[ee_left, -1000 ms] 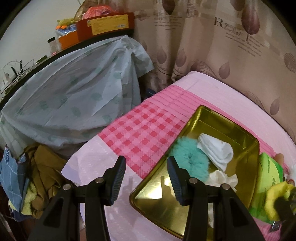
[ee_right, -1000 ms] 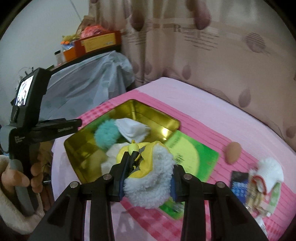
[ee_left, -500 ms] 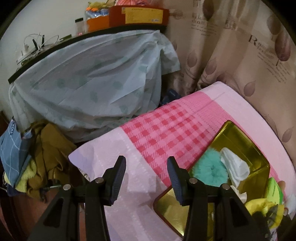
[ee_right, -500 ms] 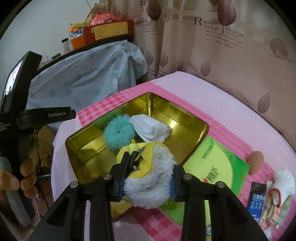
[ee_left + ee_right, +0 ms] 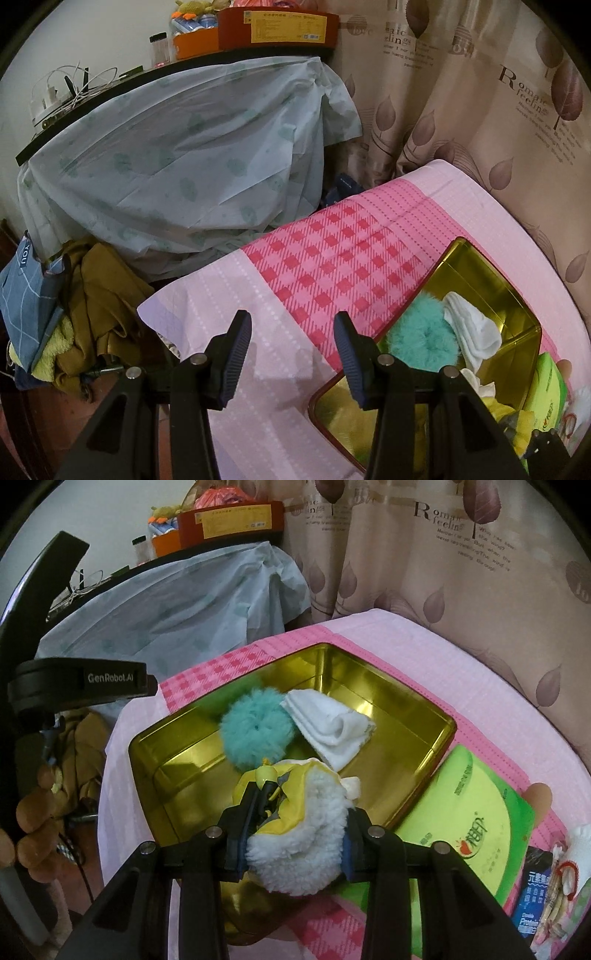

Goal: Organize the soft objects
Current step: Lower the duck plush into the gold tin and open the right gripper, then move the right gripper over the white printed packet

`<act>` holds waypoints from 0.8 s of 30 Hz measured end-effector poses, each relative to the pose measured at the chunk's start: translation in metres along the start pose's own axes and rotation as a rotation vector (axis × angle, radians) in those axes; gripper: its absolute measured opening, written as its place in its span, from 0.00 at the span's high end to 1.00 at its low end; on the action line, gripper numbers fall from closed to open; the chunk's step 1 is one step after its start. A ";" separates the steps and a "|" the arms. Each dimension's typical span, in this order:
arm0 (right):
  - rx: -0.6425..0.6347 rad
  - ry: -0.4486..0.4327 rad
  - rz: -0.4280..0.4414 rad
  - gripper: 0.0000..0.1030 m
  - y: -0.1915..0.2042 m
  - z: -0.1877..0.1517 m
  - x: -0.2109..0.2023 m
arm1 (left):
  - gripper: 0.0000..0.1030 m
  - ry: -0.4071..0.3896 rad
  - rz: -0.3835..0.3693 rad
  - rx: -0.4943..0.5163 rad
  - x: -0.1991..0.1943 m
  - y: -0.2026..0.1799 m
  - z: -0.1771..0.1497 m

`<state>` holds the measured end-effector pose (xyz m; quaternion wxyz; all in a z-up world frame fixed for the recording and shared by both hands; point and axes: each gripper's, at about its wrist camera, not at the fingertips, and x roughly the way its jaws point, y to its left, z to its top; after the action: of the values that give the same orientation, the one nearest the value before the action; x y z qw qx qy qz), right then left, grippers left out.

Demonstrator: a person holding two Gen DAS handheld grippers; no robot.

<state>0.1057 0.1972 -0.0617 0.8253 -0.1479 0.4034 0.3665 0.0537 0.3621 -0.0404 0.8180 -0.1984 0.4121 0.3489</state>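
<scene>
Since the earlier frame the right gripper [image 5: 295,834] has come lower and closer over the gold tin [image 5: 439,716], its jaws clamped on a yellow item with white fleece lining [image 5: 303,834]. That item bulges out between the fingers and hangs above the near part of the tin, not resting on it as far as can be told. Just ahead of the fingertips, inside the tin, lie a teal fluffy ball [image 5: 256,731] and, touching it on the right, a folded white cloth [image 5: 332,727]. To the right of the gripper, beside the tin, a green packet [image 5: 476,827] lies on the pink bedspread [image 5: 443,657], with small packets [image 5: 535,904] further right.

Off to the left, the left gripper [image 5: 291,354] has swung away from the tin; its jaws stand apart with nothing between them, above the pale pink edge of the bedspread. The tin sits to its right, the teal ball just beyond its right finger.
</scene>
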 end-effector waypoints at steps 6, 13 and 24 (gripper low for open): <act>0.007 -0.009 0.018 0.58 0.000 -0.001 -0.001 | 0.54 0.000 0.000 -0.001 0.001 -0.001 0.000; 0.015 -0.047 0.026 0.44 -0.001 -0.002 -0.015 | 0.54 -0.002 0.003 0.003 0.001 -0.002 0.000; 0.116 -0.113 -0.015 0.40 -0.037 -0.035 -0.067 | 0.54 -0.005 0.005 0.038 0.000 -0.009 -0.003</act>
<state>0.0863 0.1203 -0.0342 0.8567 -0.0816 0.3755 0.3441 0.0584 0.3544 -0.0424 0.8217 -0.1809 0.4169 0.3438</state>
